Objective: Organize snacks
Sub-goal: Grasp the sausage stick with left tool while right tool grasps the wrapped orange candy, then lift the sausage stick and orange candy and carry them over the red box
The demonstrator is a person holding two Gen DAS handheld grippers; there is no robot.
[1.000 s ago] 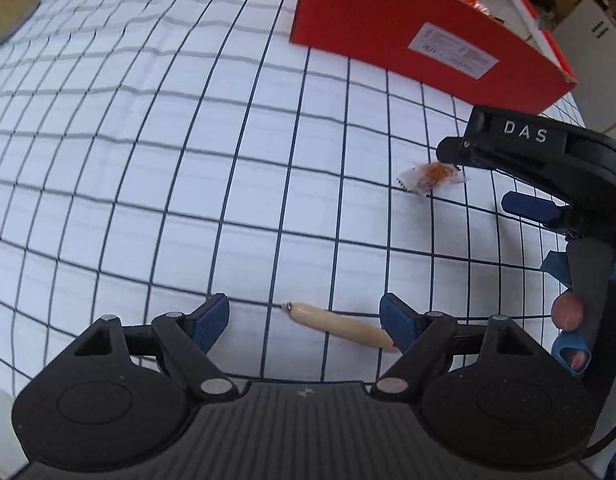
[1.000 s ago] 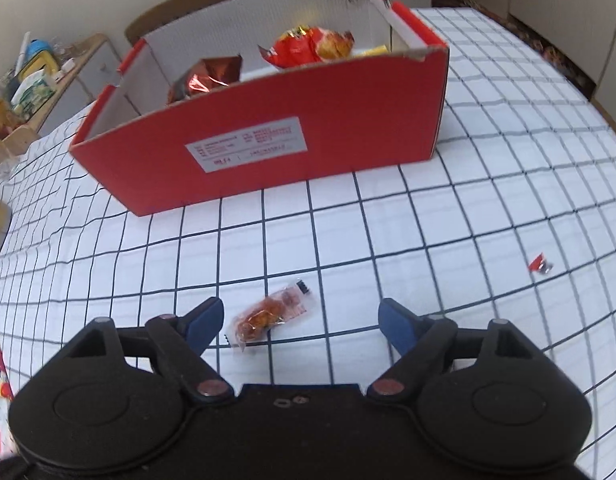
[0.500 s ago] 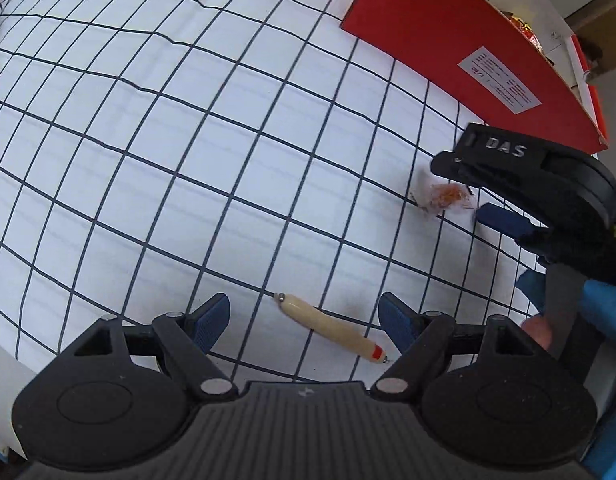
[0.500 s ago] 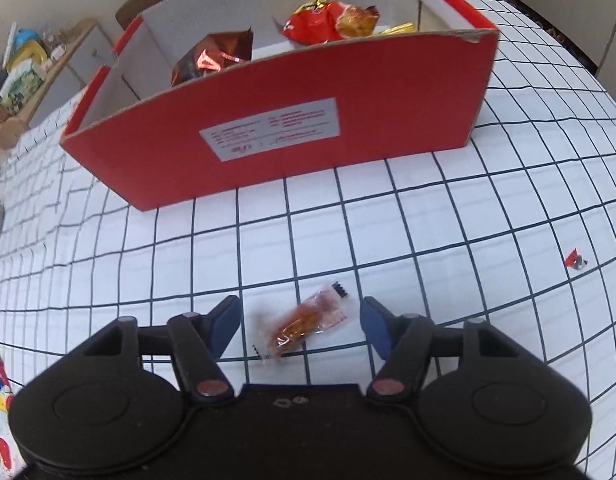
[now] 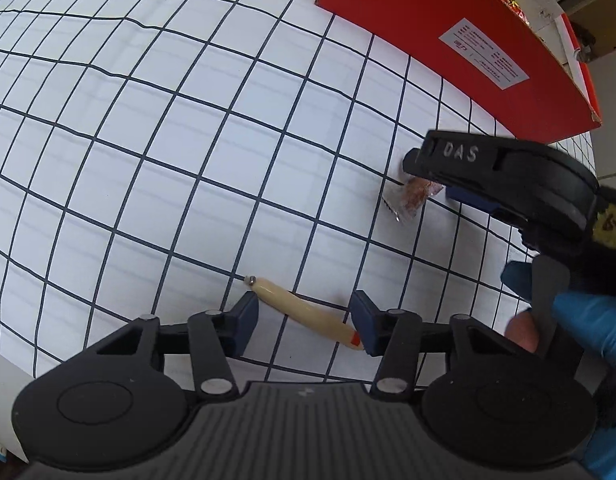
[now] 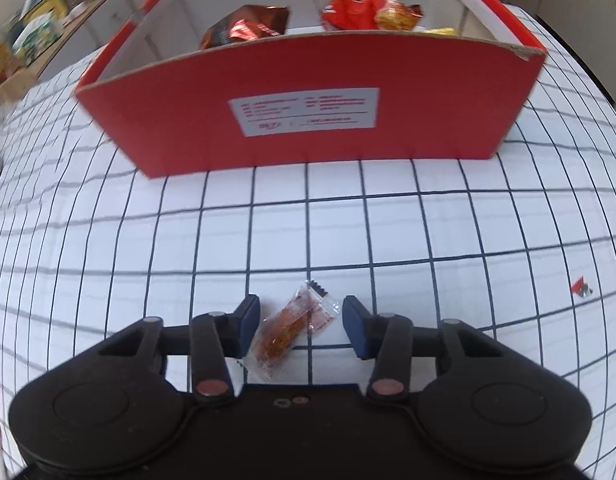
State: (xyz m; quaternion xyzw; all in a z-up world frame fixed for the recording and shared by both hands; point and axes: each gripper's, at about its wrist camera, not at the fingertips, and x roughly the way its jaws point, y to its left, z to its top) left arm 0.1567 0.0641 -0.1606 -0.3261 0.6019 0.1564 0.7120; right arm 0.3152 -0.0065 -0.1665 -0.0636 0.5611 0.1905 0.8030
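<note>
A cream sausage stick (image 5: 304, 308) with a red tip lies slantwise on the checked tablecloth between the blue pads of my left gripper (image 5: 306, 316), whose jaws are closing around it. A clear packet of orange snack (image 6: 292, 328) lies between the pads of my right gripper (image 6: 300, 320), whose jaws are closing too. The left pad meets the wrapper's edge, and a gap shows at the right pad. In the left wrist view the right gripper (image 5: 430, 180) stands over the same packet (image 5: 412, 200). The red cardboard box (image 6: 308, 120) stands just behind.
Inside the box lie a brown foil bag (image 6: 248, 26) and a red and yellow bag (image 6: 368, 12). A small red wrapper (image 6: 582, 286) lies on the cloth at the right. A blue-gloved hand (image 5: 588, 320) holds the right gripper. A cluttered shelf (image 6: 36, 36) stands at the back left.
Both pairs of jaws have narrowed, the left around the sausage stick and the right around the packet. The right gripper has come closer to the packet and the box. Both views have rolled.
</note>
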